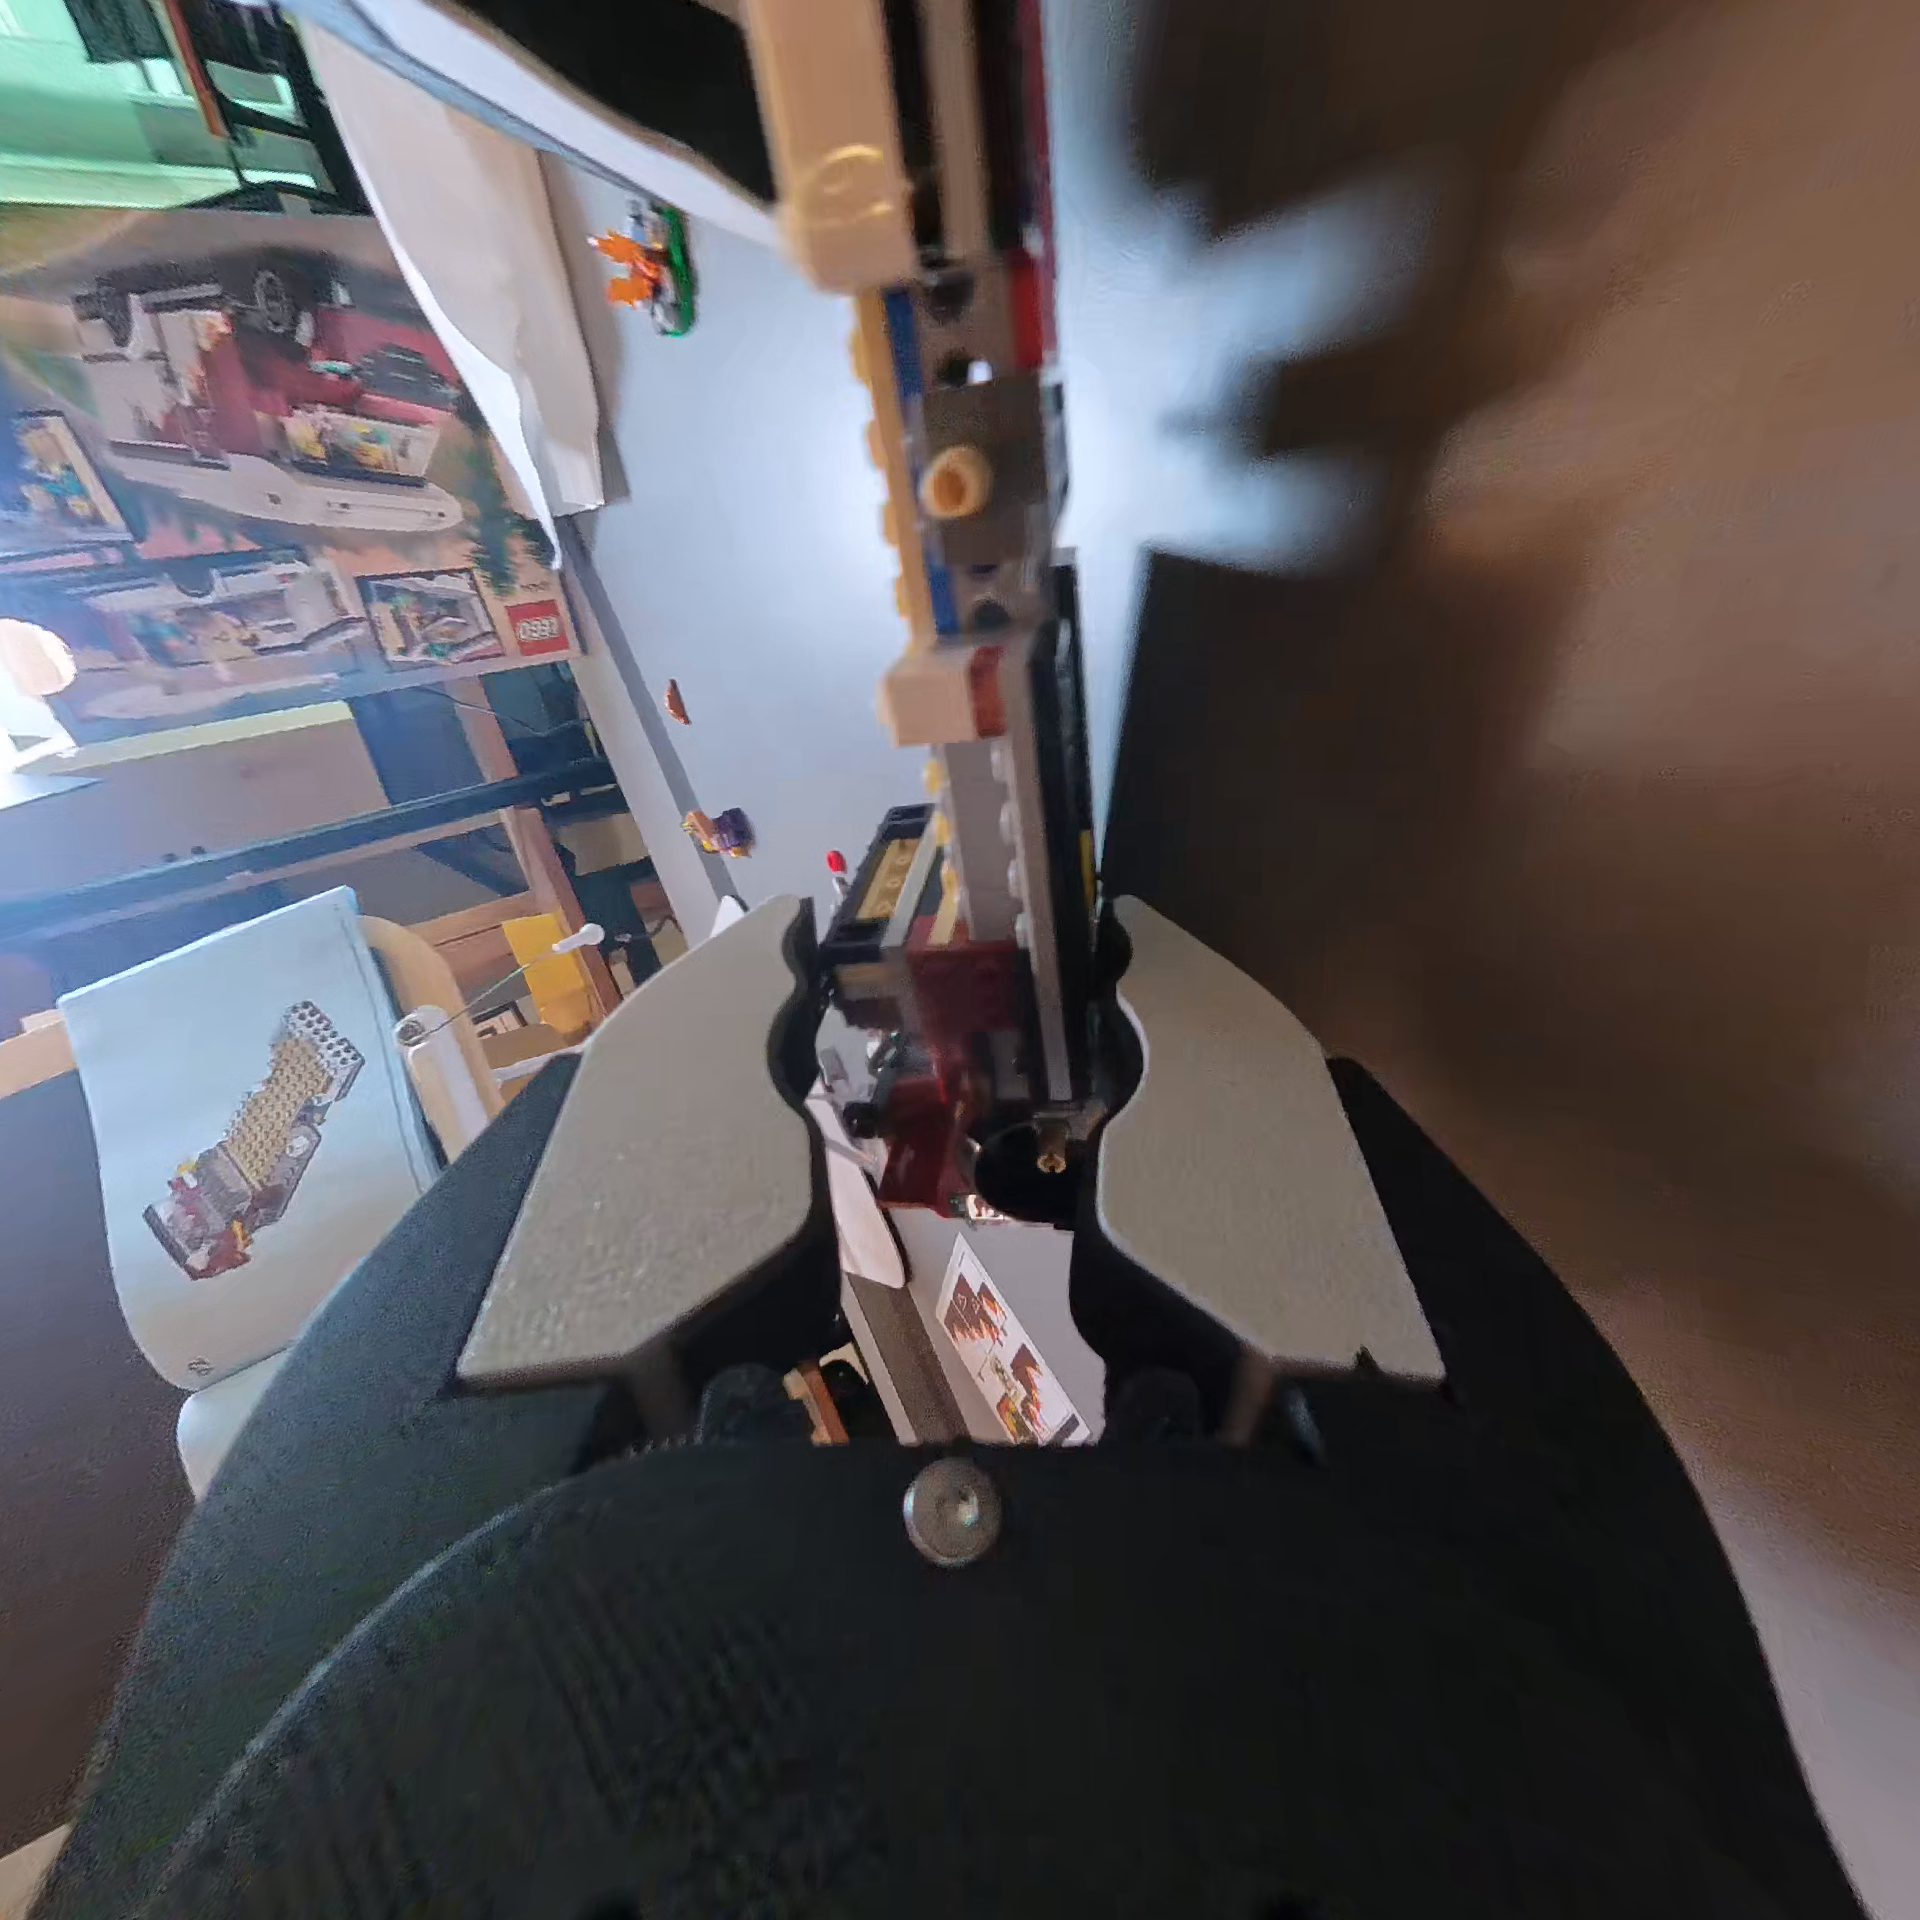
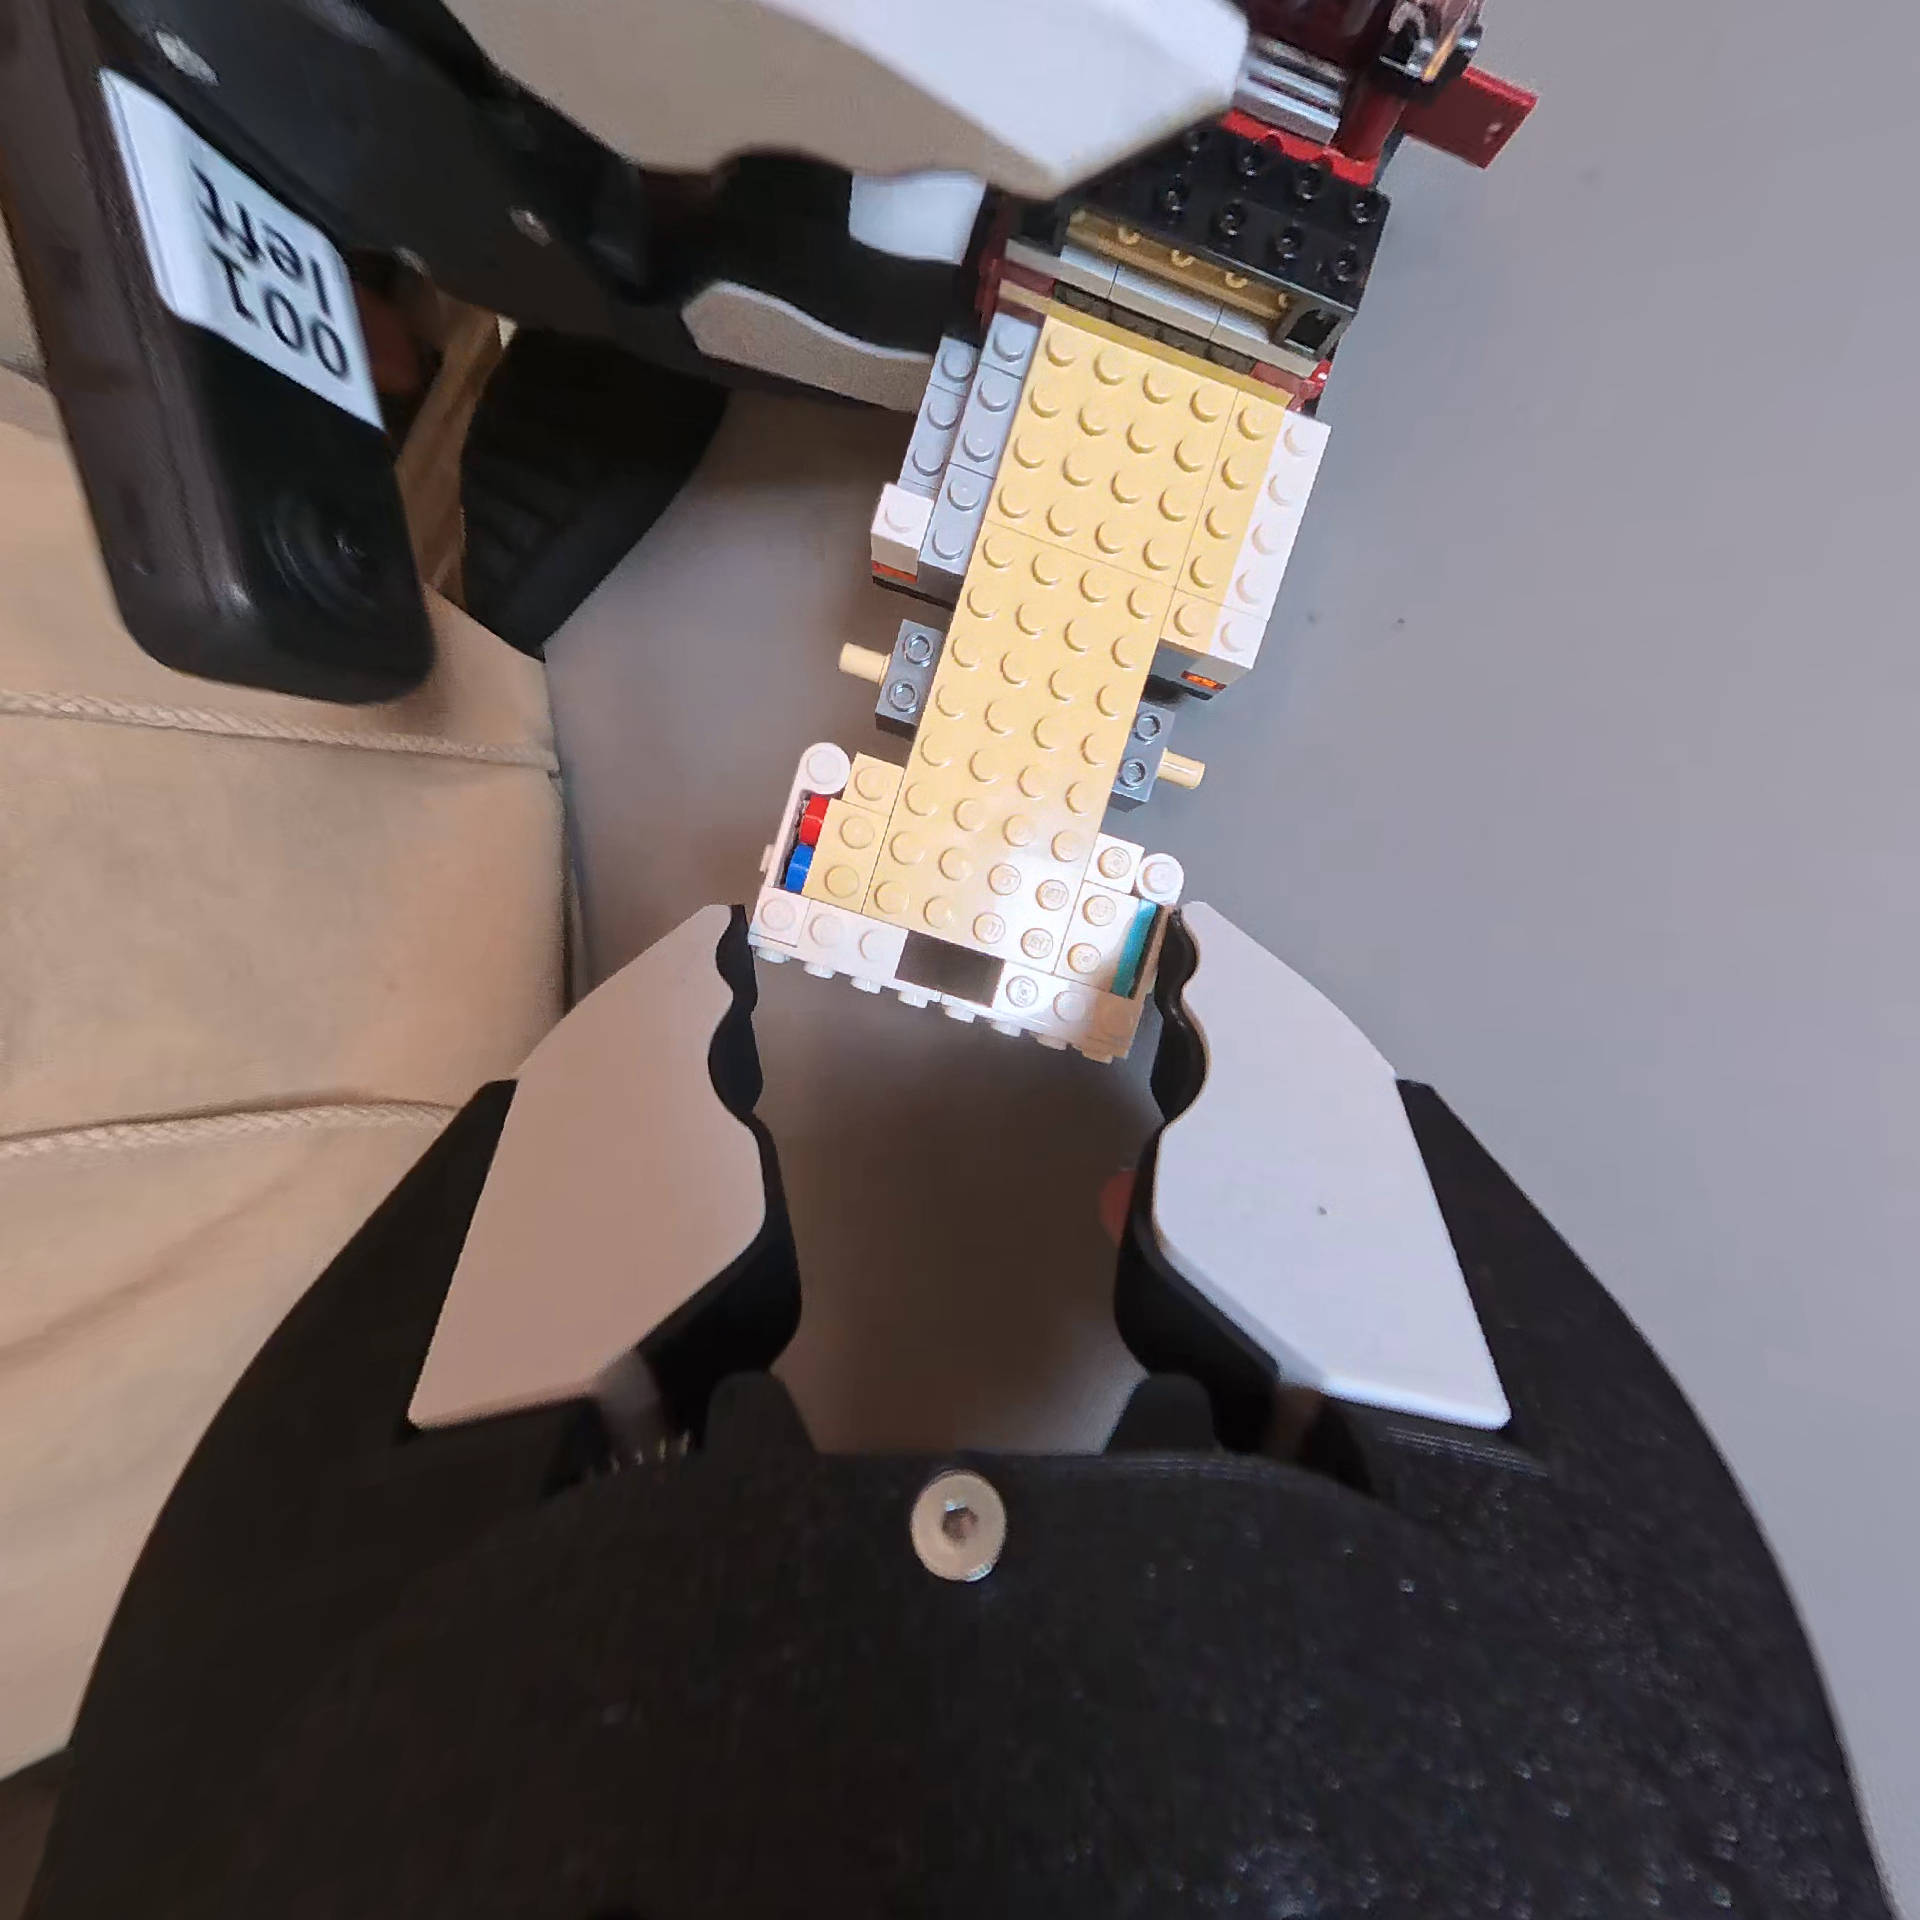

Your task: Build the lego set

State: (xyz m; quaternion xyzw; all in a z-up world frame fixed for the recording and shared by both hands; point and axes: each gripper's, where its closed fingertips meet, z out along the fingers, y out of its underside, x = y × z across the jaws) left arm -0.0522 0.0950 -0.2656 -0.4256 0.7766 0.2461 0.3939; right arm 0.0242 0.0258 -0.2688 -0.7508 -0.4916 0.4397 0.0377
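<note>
right wrist view: both grippers seemingly clamp the brick model.

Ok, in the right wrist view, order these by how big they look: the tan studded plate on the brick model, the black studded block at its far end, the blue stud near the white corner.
1. Tan studded plate, by far the largest.
2. Black studded block, though it is farther from the camera, so partly perspective.
3. Blue stud, smallest.

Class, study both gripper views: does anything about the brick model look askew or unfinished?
The brick model sits crooked between the right gripper fingers, angled to one side. Bare tan axle pins stick out with no wheels, and a rectangular gap shows in its white edge.
</note>
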